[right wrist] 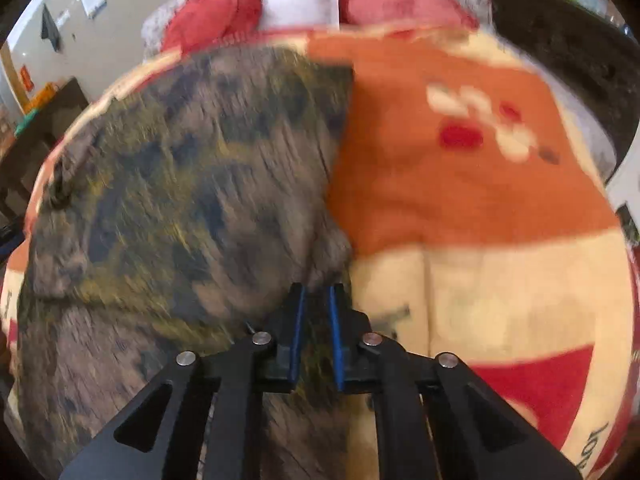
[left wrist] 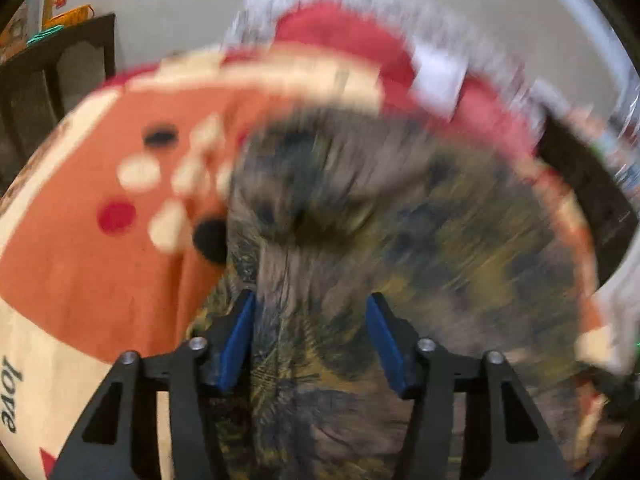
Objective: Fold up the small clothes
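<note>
A small camouflage-print garment (left wrist: 380, 240) in brown, olive and dark blue lies on an orange and cream blanket (left wrist: 100, 264). Both views are blurred by motion. In the left wrist view my left gripper (left wrist: 310, 304) stands open with a bunched ridge of the garment between its blue pads (left wrist: 240, 336). In the right wrist view the garment (right wrist: 180, 184) spreads to the left, and my right gripper (right wrist: 318, 296) is nearly closed on its right edge, with cloth between the fingers.
The blanket (right wrist: 460, 200) covers a bed. Red and white pillows (right wrist: 304, 0) lie at the far end, also seen in the left wrist view (left wrist: 352, 36). A dark wooden cabinet (left wrist: 52, 72) stands at the left by a pale wall.
</note>
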Demonstrator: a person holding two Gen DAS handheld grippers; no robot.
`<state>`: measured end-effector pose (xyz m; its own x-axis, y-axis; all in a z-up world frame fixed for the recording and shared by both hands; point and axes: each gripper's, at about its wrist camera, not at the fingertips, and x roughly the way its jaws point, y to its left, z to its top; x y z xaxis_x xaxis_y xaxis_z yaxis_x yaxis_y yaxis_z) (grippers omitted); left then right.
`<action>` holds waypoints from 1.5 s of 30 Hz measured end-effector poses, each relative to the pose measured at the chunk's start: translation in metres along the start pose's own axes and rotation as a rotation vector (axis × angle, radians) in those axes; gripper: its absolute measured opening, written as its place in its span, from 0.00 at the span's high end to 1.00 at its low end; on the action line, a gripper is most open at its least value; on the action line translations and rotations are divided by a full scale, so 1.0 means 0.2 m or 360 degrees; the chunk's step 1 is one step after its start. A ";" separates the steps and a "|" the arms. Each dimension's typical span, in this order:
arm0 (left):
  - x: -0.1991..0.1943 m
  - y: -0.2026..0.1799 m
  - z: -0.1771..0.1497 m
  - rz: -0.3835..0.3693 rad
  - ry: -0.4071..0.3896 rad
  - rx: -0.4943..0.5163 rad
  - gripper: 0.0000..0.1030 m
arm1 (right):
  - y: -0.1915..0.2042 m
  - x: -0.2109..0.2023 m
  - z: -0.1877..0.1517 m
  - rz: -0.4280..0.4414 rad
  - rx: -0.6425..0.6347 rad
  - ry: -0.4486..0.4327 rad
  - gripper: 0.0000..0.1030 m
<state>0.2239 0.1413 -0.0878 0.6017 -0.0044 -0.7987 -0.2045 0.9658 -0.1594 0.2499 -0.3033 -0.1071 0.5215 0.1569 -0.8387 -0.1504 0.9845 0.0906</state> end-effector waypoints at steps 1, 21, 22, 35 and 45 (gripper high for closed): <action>-0.01 -0.03 -0.03 0.0043 -0.0083 0.0070 0.43 | 0.01 -0.01 0.00 -0.0045 -0.0036 0.0003 0.88; 0.11 -0.19 0.02 -0.0049 -0.0110 0.0137 0.08 | 0.29 0.18 0.34 -0.0173 0.0024 -0.0391 0.89; 0.13 -0.21 0.03 -0.0031 -0.0095 0.0168 0.04 | 0.26 0.19 0.34 -0.0129 0.0039 -0.0391 0.89; -0.04 -0.28 -0.04 0.0013 -0.0164 0.0214 0.08 | 0.36 -0.13 0.33 -0.0065 -0.0190 -0.0318 0.88; 0.00 -0.37 -0.16 0.0027 -0.0025 0.0287 0.01 | 0.48 -0.02 0.00 -0.0064 -0.0240 -0.0149 0.79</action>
<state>0.2145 0.0618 -0.0949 0.6116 0.0151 -0.7910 -0.0740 0.9965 -0.0381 0.2343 -0.2085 -0.0952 0.6044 0.1310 -0.7859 -0.2484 0.9682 -0.0296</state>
